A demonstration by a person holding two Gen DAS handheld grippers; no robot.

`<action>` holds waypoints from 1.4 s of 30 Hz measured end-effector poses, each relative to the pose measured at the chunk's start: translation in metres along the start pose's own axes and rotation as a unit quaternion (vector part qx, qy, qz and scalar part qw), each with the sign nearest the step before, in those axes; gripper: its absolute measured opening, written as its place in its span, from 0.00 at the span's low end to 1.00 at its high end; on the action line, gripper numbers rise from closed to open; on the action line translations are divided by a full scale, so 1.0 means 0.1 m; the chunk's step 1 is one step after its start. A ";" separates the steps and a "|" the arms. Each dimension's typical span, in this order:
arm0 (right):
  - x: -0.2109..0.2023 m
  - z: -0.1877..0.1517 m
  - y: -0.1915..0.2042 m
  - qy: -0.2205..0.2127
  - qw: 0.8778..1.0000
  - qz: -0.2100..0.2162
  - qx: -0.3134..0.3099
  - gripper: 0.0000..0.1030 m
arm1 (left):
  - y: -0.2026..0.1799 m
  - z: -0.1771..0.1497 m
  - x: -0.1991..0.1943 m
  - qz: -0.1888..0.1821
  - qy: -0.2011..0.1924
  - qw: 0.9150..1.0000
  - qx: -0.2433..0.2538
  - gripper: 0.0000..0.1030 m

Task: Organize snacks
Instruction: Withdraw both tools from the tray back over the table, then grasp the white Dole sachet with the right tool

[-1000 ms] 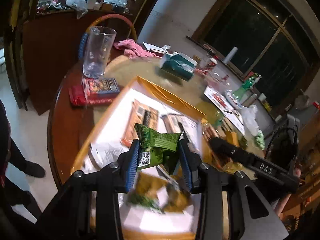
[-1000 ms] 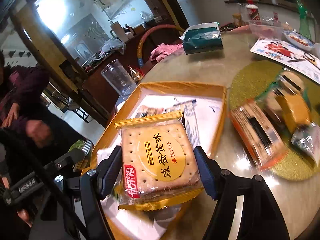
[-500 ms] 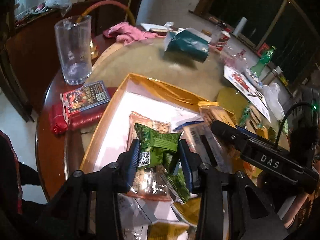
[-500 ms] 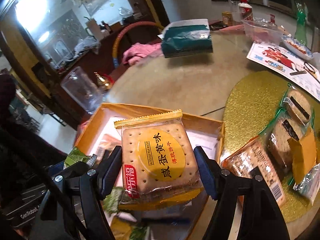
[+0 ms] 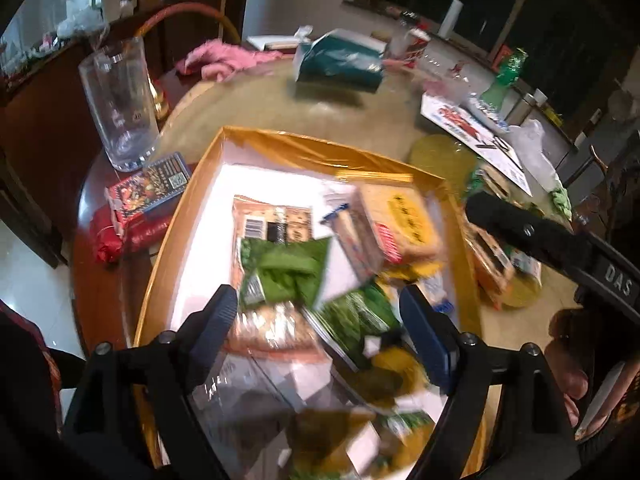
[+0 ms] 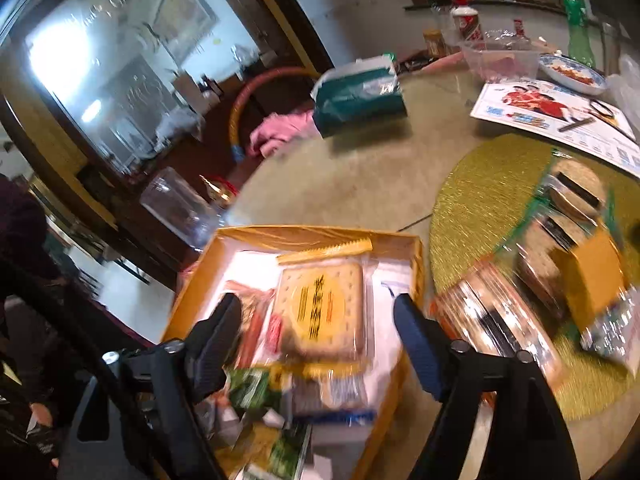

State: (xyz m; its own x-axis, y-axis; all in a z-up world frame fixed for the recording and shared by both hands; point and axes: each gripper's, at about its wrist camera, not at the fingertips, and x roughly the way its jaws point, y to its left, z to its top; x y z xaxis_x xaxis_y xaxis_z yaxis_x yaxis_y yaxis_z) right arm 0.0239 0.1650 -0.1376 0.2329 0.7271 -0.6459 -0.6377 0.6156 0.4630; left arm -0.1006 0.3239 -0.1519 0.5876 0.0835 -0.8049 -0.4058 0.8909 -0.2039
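Snacks (image 5: 288,276): perhaps eight; box (image 5: 304,148): one

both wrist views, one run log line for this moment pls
left gripper: jaws just opened, green packet dropped | right gripper: jaws just opened, cracker pack released | both snacks over the yellow box

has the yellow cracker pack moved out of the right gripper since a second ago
Yes. The cracker pack has left the right gripper, whose jaws have just been opening, and now lies down in the orange box among other snacks.
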 end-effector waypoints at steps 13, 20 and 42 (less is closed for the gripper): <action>-1.05 -1.00 -0.73 -0.037 0.997 -0.027 0.068 0.77 | -0.79 -0.89 -0.61 -0.043 -0.029 0.999 0.011 0.82; -1.49 -1.48 -1.41 -0.033 0.983 -0.127 0.129 0.77 | -1.44 -1.15 -0.43 -0.094 0.005 0.994 0.049 0.82; -1.10 -0.92 -1.78 0.046 0.984 -0.168 -0.048 0.78 | -1.75 -1.35 -0.05 -0.094 0.067 0.991 0.069 0.82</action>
State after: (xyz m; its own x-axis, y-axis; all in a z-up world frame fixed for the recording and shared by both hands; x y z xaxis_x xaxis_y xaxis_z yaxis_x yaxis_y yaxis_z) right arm 0.0442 -0.0531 -0.2049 0.3770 0.4546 -0.8070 -0.6036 0.7814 0.1582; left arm -0.1268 0.1071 -0.1870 0.5415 -0.1407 -0.8288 -0.1938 0.9385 -0.2859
